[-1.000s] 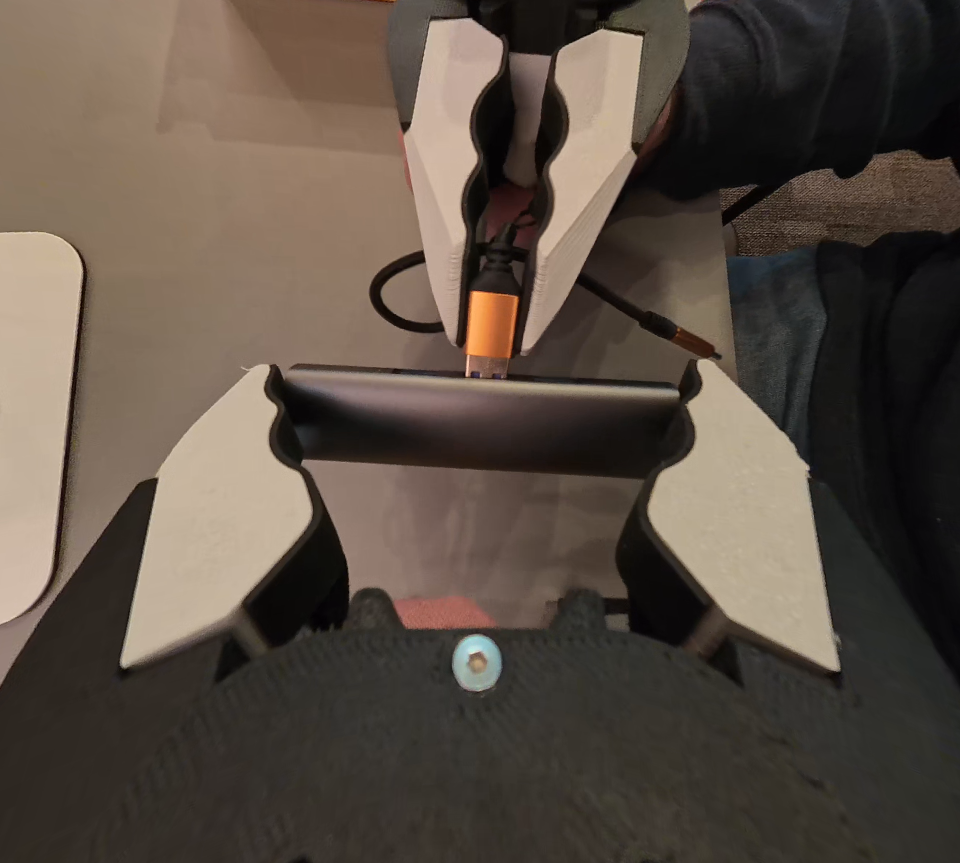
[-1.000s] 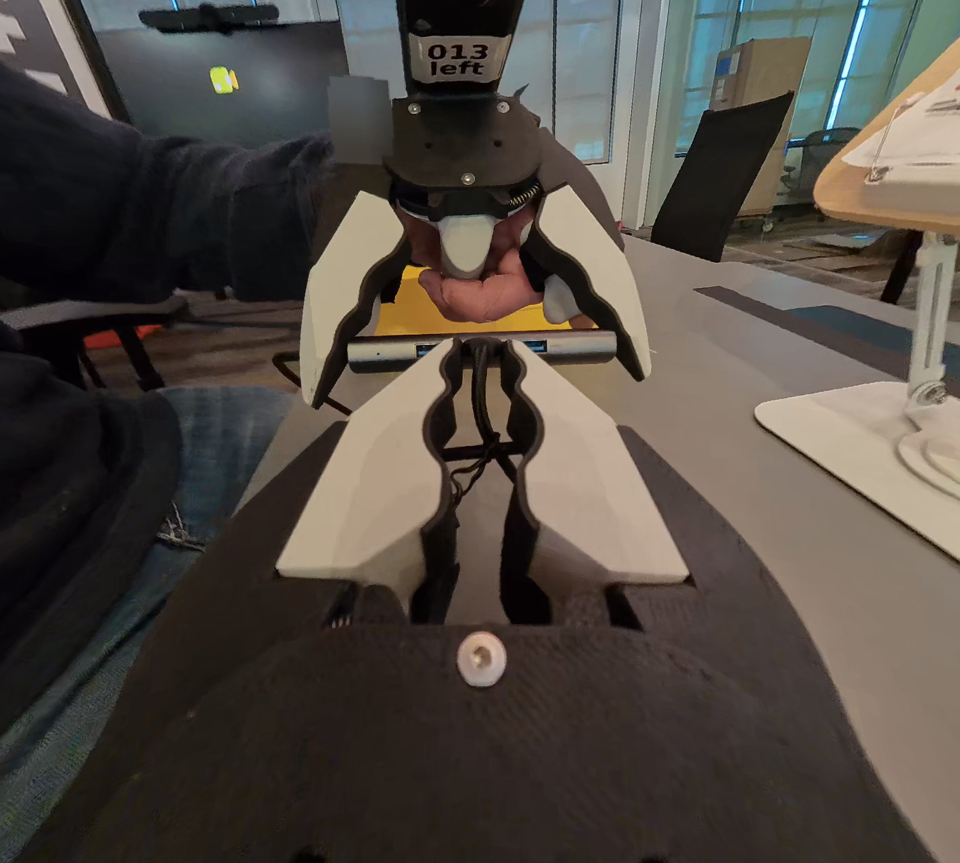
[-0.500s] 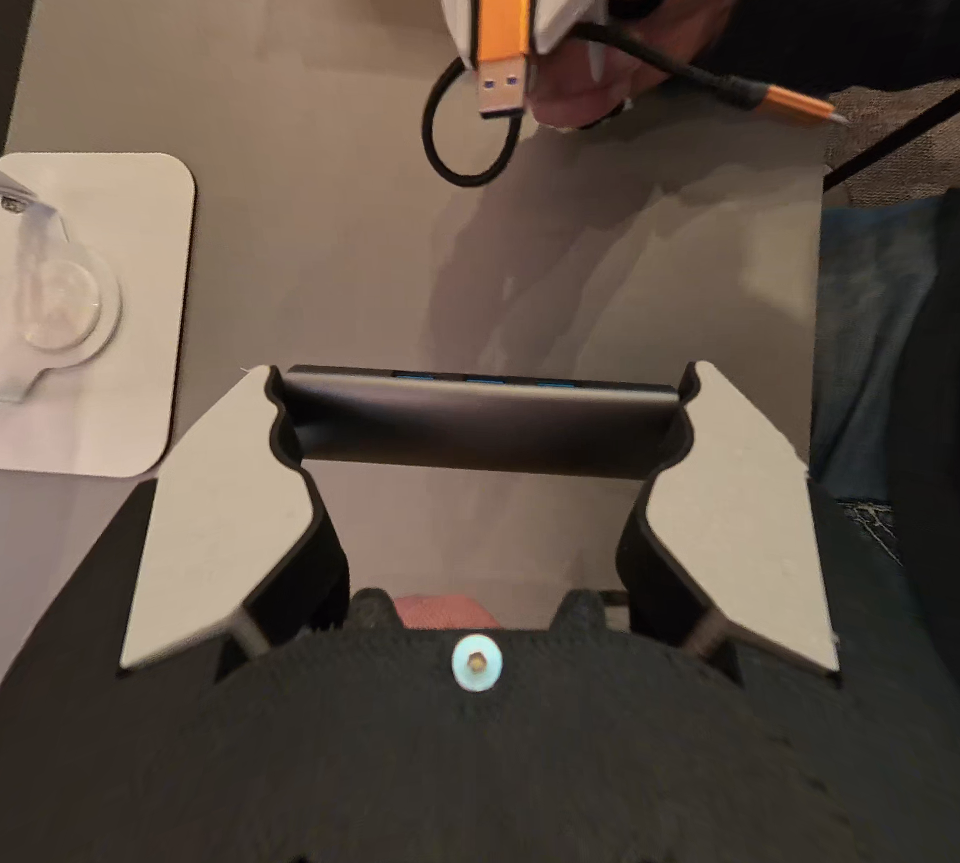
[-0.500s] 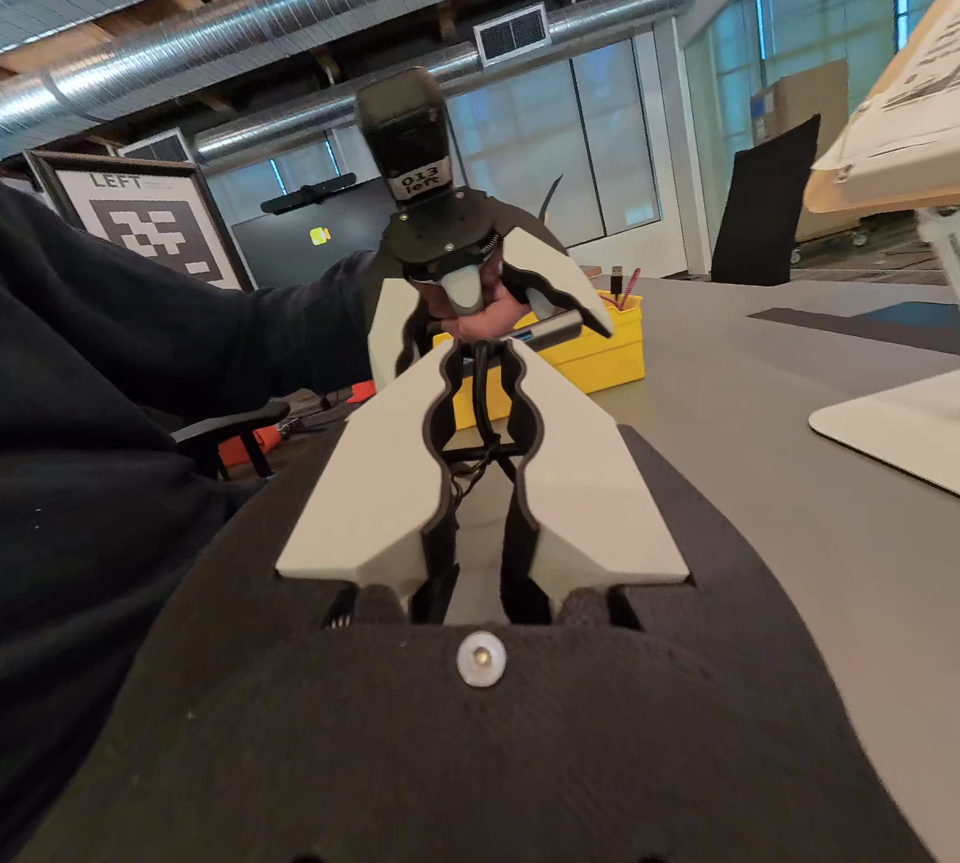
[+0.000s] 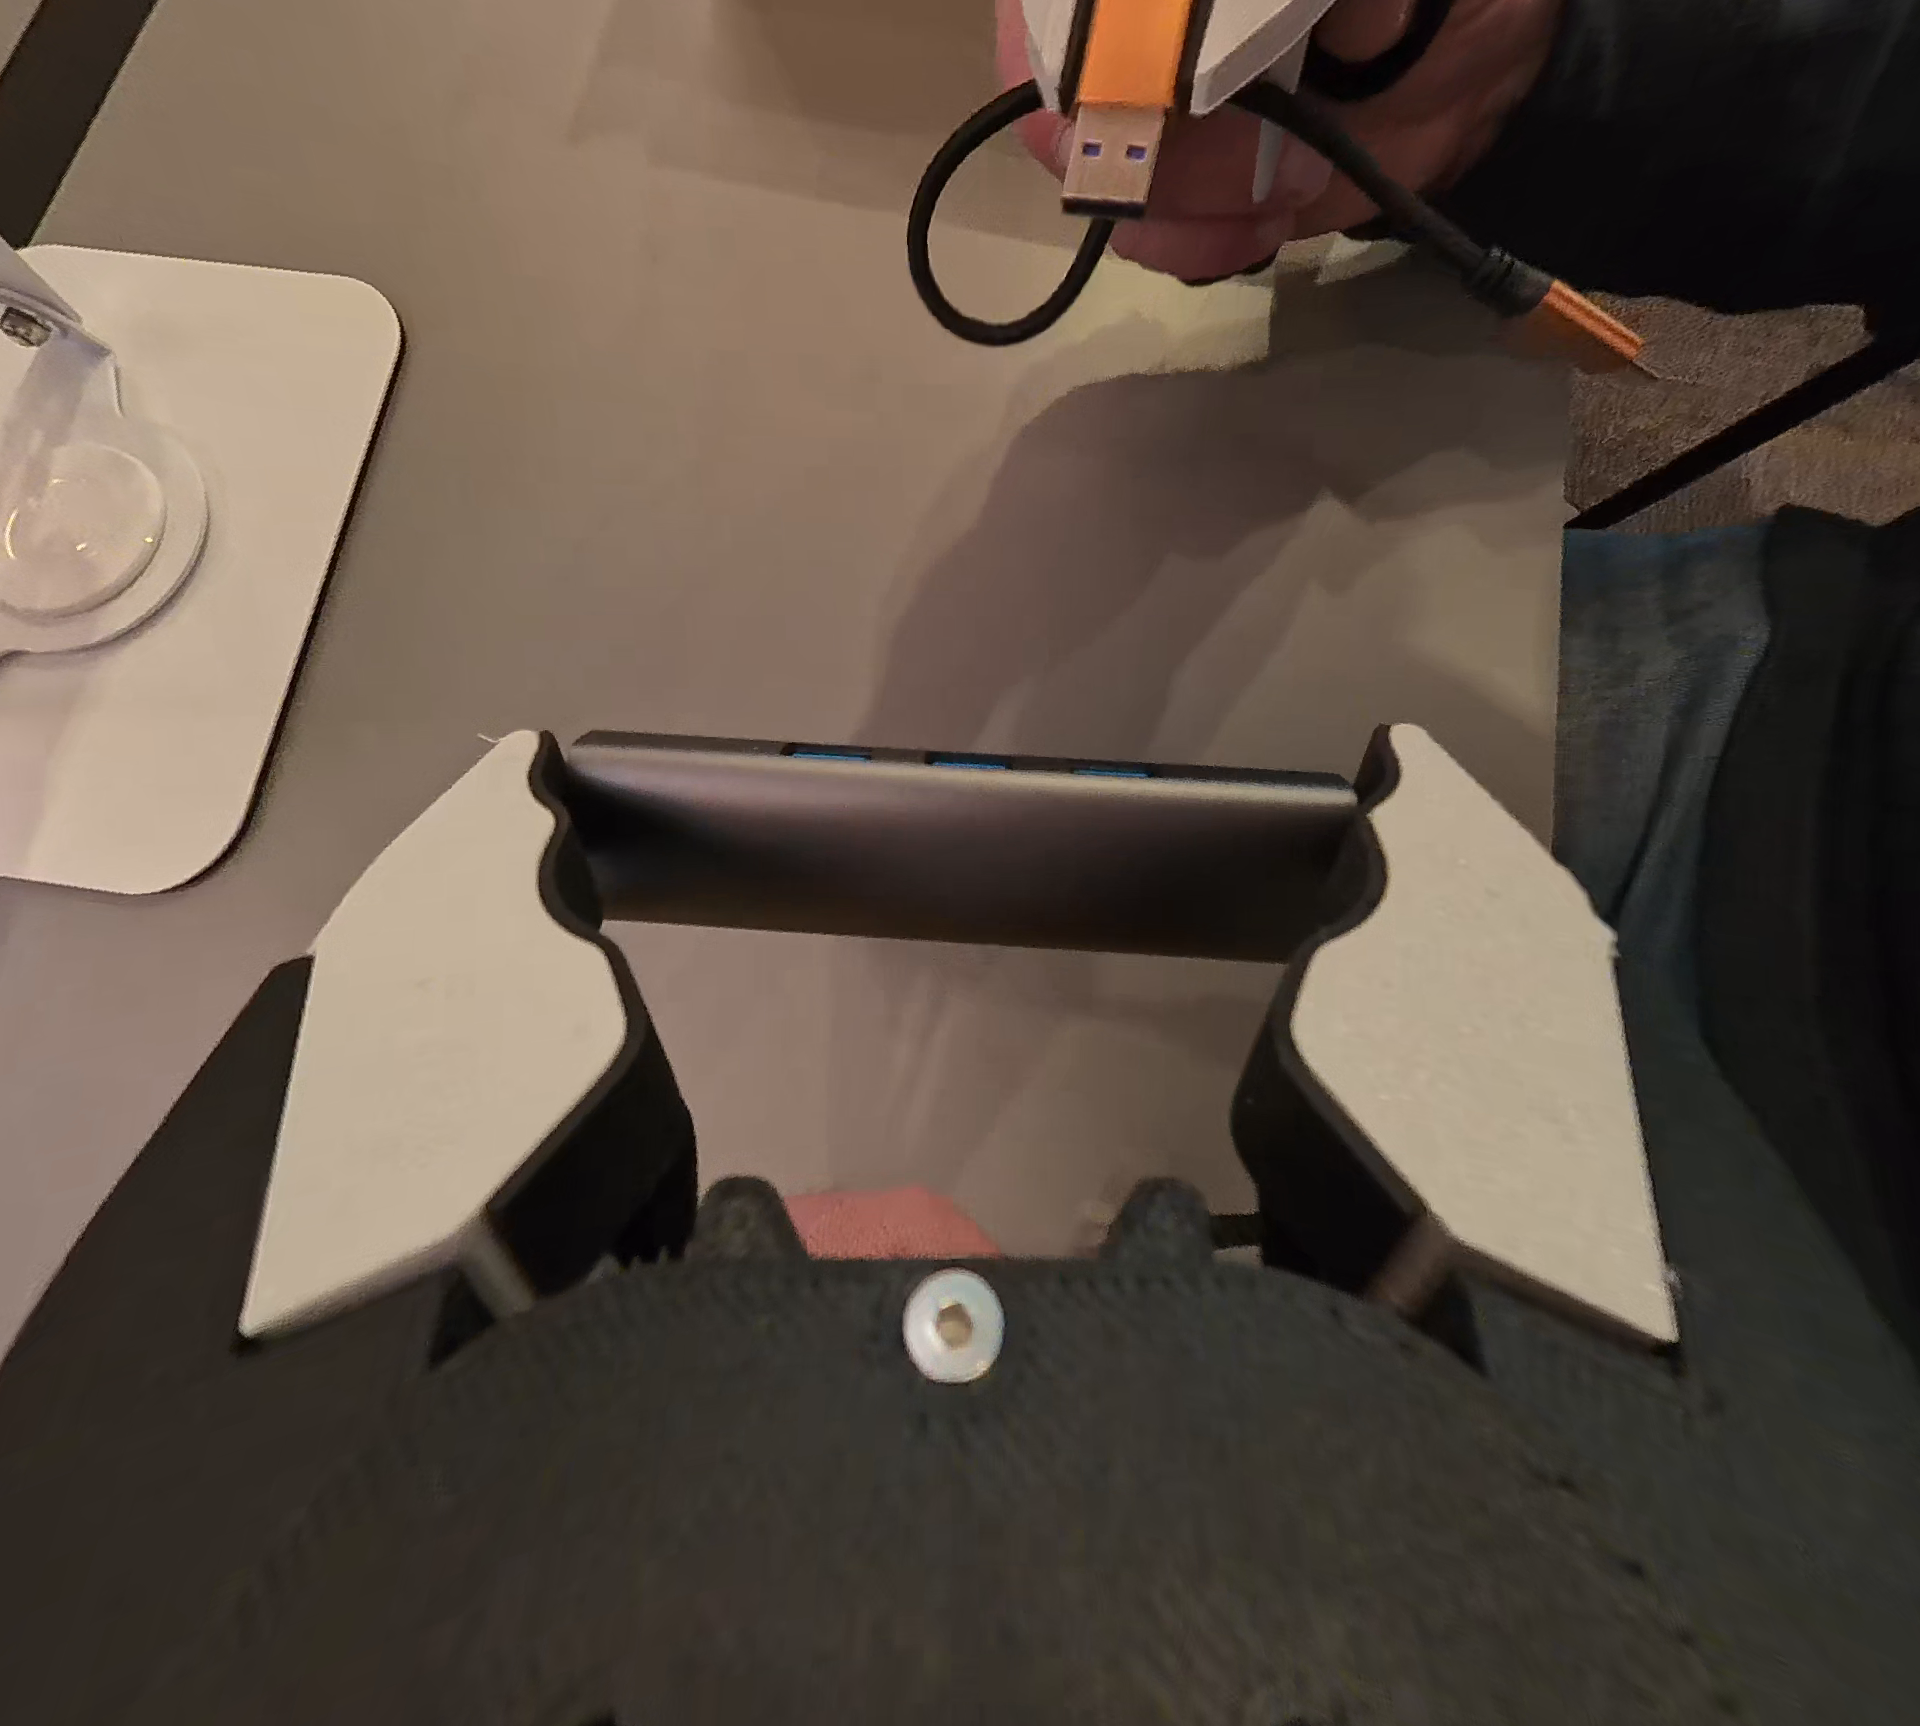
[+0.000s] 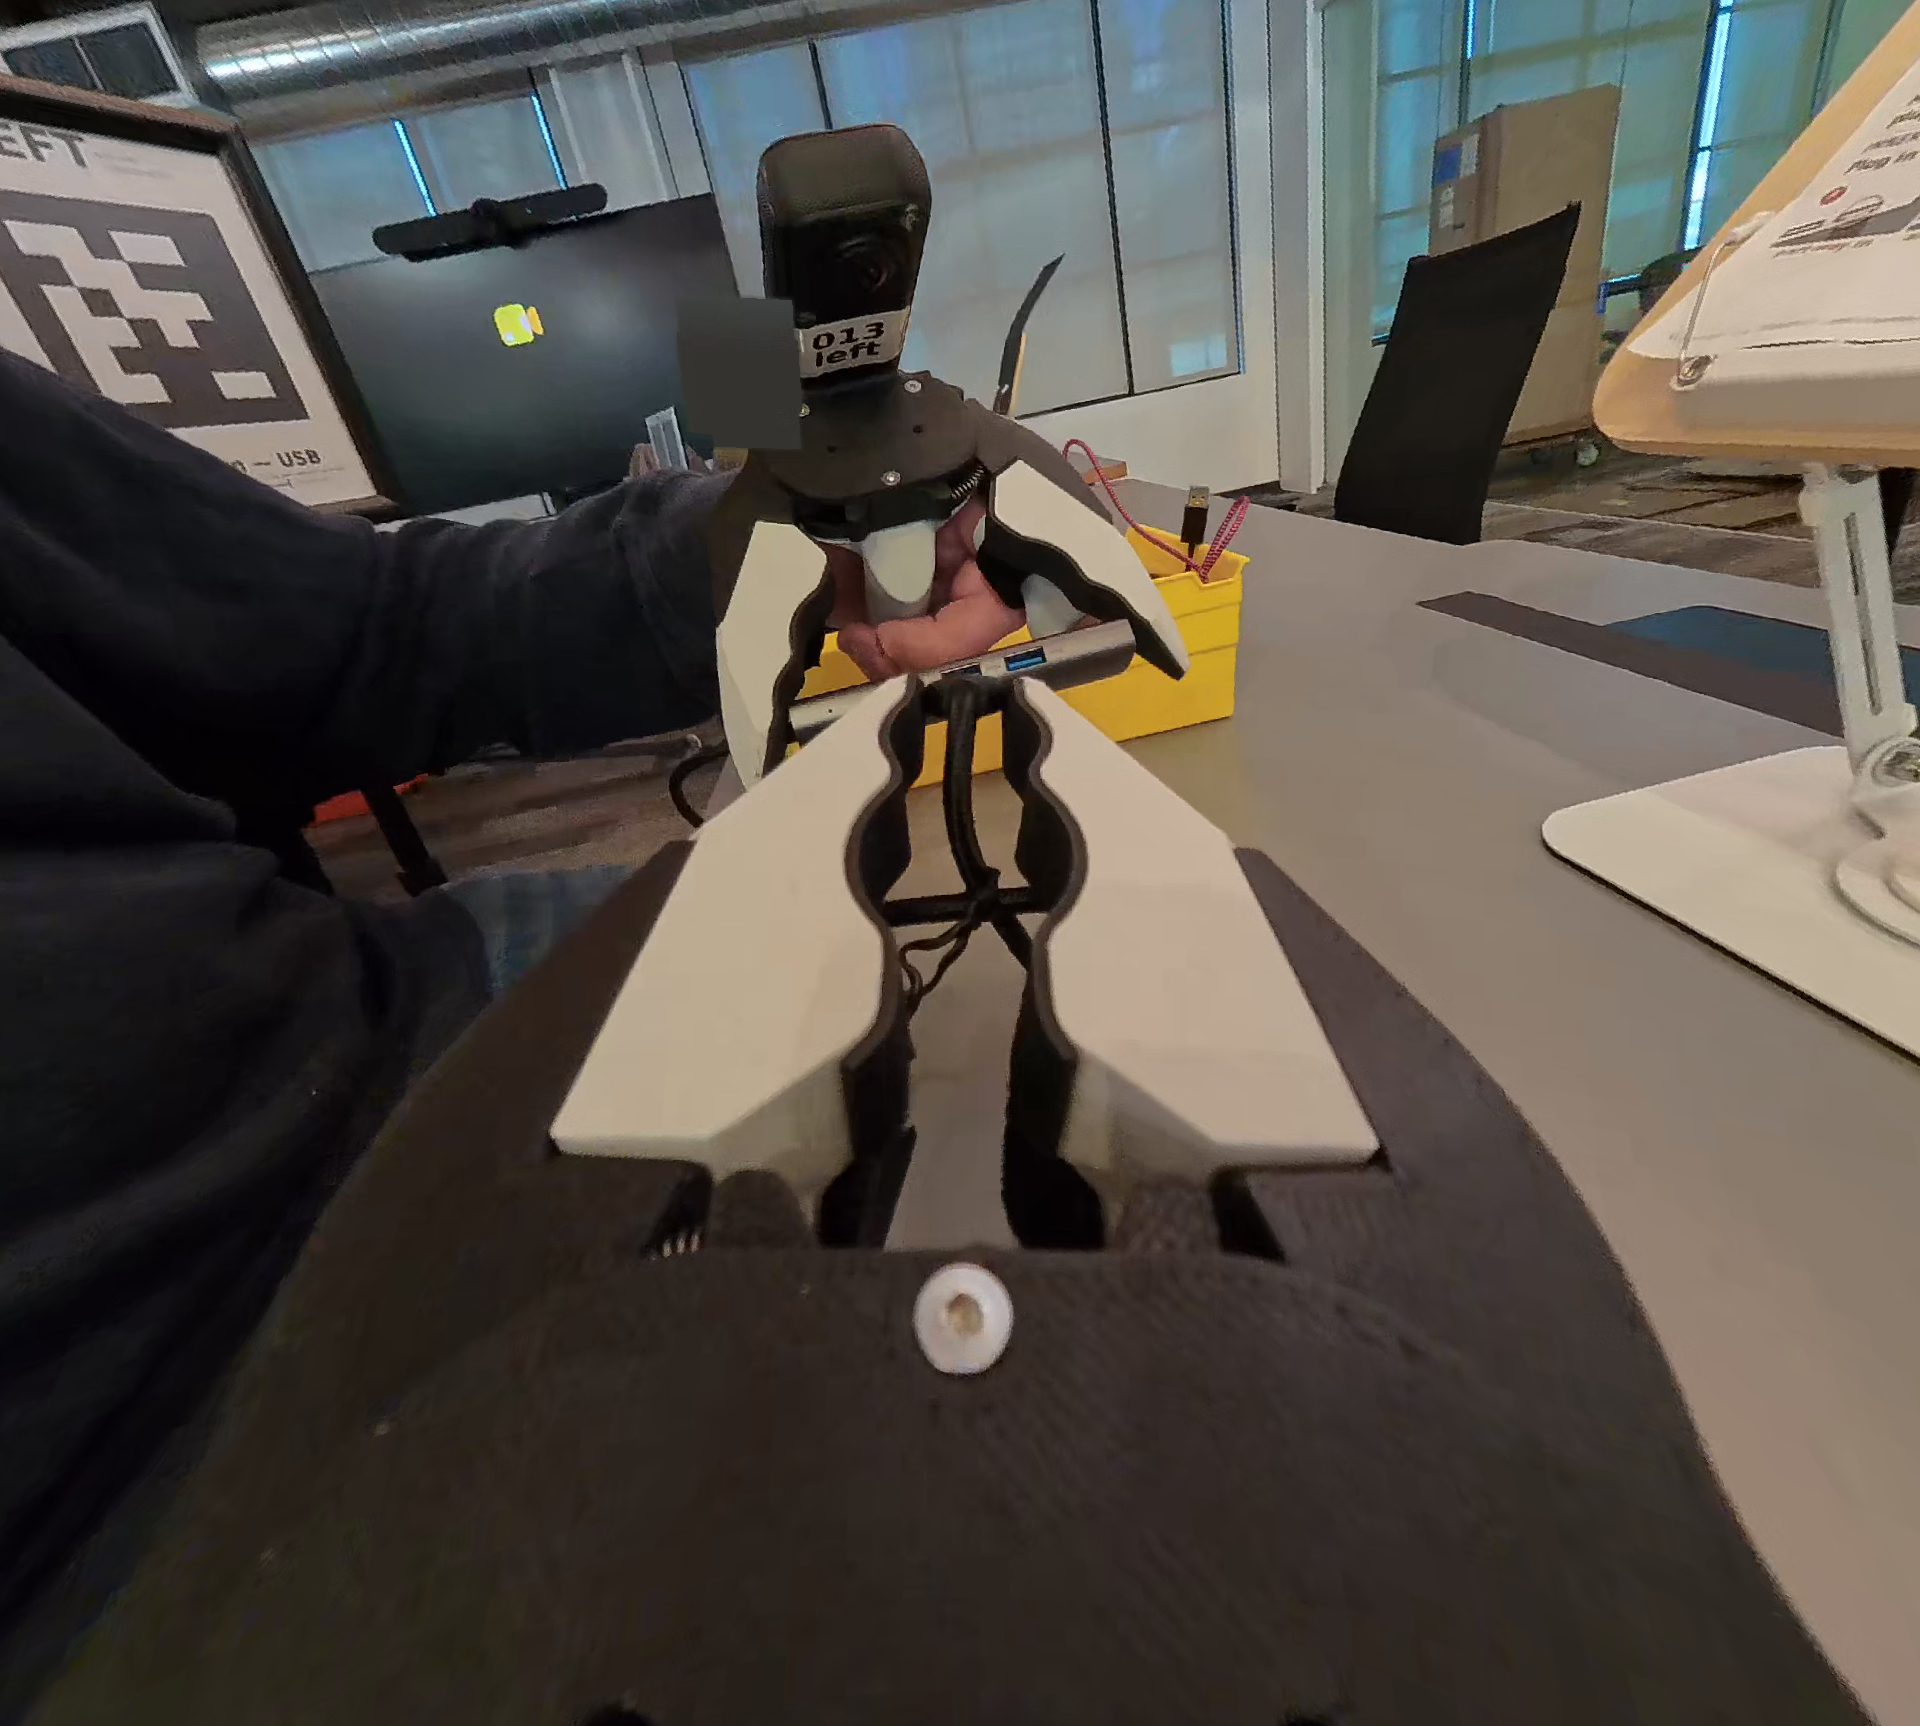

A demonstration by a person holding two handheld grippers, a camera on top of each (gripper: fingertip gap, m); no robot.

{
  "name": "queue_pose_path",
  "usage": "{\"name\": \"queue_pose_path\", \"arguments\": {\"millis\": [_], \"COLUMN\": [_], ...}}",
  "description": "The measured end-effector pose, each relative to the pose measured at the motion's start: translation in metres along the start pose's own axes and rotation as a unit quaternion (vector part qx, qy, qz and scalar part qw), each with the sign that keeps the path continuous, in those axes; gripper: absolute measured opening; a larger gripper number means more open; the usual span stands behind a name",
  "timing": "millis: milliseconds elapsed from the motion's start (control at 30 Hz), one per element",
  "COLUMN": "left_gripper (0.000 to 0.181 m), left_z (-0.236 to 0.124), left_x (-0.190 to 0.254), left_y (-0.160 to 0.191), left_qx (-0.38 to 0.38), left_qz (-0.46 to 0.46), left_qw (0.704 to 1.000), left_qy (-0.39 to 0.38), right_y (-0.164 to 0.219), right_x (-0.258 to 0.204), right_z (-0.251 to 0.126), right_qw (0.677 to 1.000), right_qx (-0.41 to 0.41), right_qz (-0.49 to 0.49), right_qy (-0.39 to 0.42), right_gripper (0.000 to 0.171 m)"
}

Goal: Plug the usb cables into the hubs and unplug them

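Lettering in the right wrist view, not quoted
A white printed label point(image 6: 847, 346) sits above the left hand-held gripper point(image 6: 961, 687). Left of it is a framed, captioned marker poster point(image 6: 135, 305), and to its right a printed sheet point(image 6: 1829, 222).

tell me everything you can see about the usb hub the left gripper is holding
The usb hub is a slim, dark grey bar with a smooth, metallic-looking shell and rounded edges. It is clamped end to end between the white fingers of the left gripper, lying crosswise above the grey table. Three blue ports line its far edge, all empty. The orange usb plug in the right gripper hangs well clear of it.
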State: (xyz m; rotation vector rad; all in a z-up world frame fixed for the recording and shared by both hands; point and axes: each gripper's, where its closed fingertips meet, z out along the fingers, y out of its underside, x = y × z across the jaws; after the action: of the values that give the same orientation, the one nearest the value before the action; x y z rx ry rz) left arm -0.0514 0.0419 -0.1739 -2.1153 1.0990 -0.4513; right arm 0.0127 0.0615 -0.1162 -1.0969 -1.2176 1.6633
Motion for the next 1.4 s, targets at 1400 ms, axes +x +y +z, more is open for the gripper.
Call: {"name": "queue_pose_path", "arguments": {"millis": [1400], "left_gripper": [0.135], "left_z": [0.011], "left_x": [0.019], "left_y": [0.008], "left_qx": [0.022], "left_qz": [-0.008], "left_qw": [1.0], "left_qy": [0.017], "right_y": [0.002], "right_x": [0.067], "right_z": [-0.337], "right_qw": [0.768], "right_qx": [-0.322], "right_qz": [-0.059], "right_qy": [0.551], "right_gripper": [0.012]}}
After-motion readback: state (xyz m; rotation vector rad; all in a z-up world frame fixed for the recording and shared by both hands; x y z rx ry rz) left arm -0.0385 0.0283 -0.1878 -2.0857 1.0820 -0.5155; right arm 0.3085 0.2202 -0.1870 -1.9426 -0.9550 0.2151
